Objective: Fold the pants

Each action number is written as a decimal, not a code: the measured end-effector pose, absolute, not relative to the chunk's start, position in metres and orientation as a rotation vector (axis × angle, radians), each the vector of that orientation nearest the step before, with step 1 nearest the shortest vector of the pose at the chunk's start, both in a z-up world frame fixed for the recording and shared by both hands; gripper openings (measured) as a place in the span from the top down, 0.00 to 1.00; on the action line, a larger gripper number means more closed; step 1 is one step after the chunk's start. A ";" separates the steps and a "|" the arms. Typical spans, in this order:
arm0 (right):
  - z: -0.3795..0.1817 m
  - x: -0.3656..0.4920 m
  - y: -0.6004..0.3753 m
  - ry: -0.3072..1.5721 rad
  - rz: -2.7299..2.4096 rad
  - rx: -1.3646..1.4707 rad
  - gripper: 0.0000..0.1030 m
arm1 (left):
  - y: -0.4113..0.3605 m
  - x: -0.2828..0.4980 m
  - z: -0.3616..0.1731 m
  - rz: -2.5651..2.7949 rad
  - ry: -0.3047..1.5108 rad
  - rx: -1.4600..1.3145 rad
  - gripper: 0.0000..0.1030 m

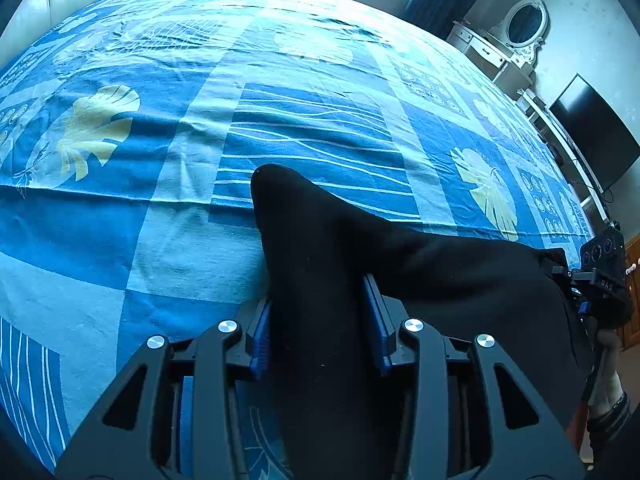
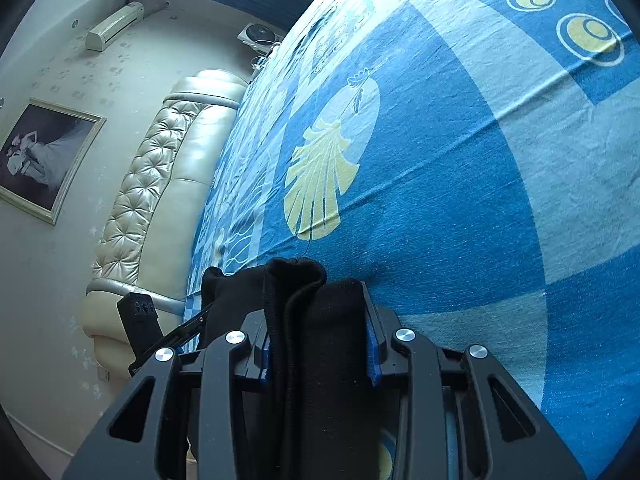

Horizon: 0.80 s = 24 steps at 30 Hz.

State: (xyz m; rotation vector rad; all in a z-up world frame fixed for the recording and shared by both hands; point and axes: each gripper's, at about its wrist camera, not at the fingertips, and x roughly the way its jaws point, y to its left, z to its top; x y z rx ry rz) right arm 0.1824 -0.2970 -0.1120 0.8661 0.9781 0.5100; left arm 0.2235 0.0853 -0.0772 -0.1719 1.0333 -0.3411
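Observation:
The black pants (image 1: 320, 248) hang between both grippers above the bed. My left gripper (image 1: 320, 320) is shut on a bunched corner of the pants, which sticks up past the blue pads (image 1: 262, 340). The cloth stretches right to my right gripper (image 1: 600, 288) at the frame's right edge. In the right wrist view my right gripper (image 2: 320, 328) is shut on a folded edge of the pants (image 2: 316, 320), and the left gripper (image 2: 140, 320) shows at the lower left. The rest of the pants is hidden below the grippers.
A bed with a blue patterned sheet (image 1: 280, 120) fills both views. A cream tufted headboard (image 2: 160, 184) stands at its far end. A white dresser with an oval mirror (image 1: 520, 32) and a black TV (image 1: 596, 132) stand by the right wall.

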 end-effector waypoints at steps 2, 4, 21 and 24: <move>-0.111 0.182 -0.298 0.973 0.514 0.870 0.67 | 0.086 0.223 -0.077 -0.339 1.033 -0.175 0.58; -0.111 0.181 -0.298 0.969 0.513 0.872 0.65 | 0.086 0.222 -0.077 -0.335 1.030 -0.173 0.55; -0.099 0.131 -0.320 0.937 0.482 0.948 0.40 | 0.114 0.160 -0.059 -0.205 0.996 -0.221 0.16; -0.098 0.111 -0.323 0.938 0.463 0.946 0.38 | 0.113 0.134 -0.054 -0.157 0.982 -0.171 0.16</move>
